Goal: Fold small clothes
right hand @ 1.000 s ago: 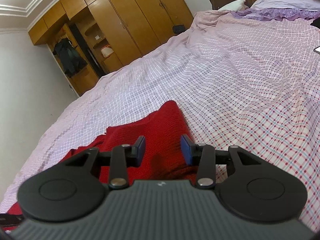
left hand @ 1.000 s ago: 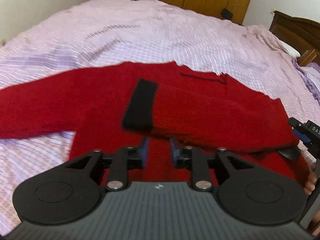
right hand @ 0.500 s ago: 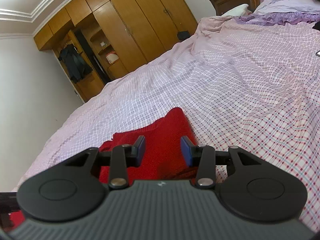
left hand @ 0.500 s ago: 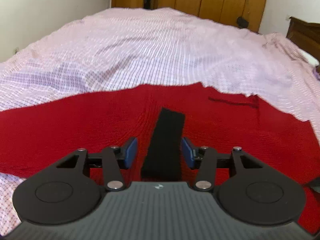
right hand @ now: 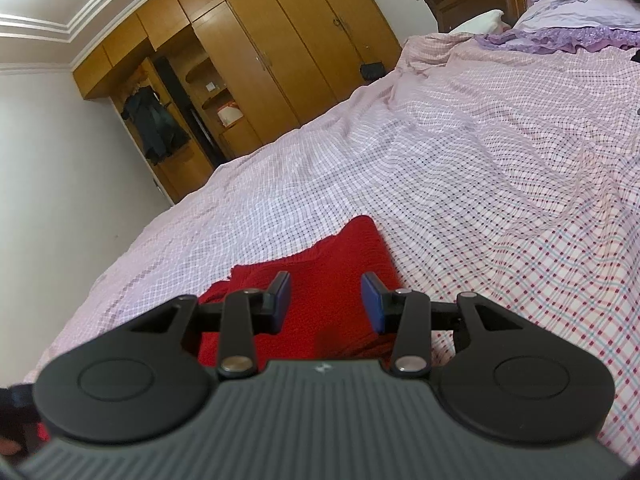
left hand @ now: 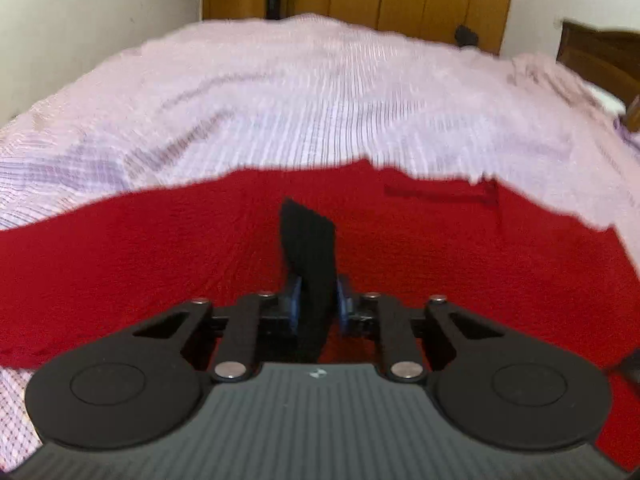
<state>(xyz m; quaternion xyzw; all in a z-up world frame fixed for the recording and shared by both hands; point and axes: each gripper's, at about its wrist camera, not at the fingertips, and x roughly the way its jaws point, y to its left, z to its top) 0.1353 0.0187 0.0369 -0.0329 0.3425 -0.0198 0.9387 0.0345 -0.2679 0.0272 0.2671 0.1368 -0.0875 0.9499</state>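
My left tool is clamped on the black cuff of the red sweater, spread on the bed, ready for folding the sleeve. My right tool hovers with fingers apart over the sweater's edge at 12 o'clock, holding nothing.

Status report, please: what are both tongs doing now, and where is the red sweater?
Left tongs shut on black cuff. Right tongs open, above red sweater. Sweater spread on checked bedsheet. Nothing in the way.
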